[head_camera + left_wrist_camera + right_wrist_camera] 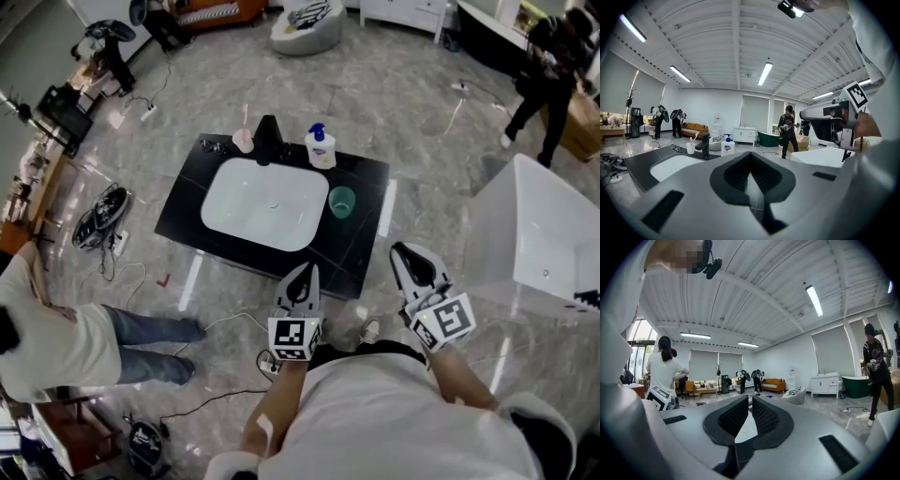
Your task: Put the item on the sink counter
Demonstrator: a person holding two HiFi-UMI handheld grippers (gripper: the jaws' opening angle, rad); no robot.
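We cannot read the label on the soap bottle [320,147], the left gripper [305,270] covers part of the near edge of the sink counter [187,211], and the picture's edges cut off the white tub [525,225] and a bystander [52,328].

No legible text. Blue label on soap bottle [320,147], standing on sink counter [183,214]: print too small to read. Cubes on left gripper [305,270] and right gripper [402,249]: black-and-white square code markers only, no letters or digits.
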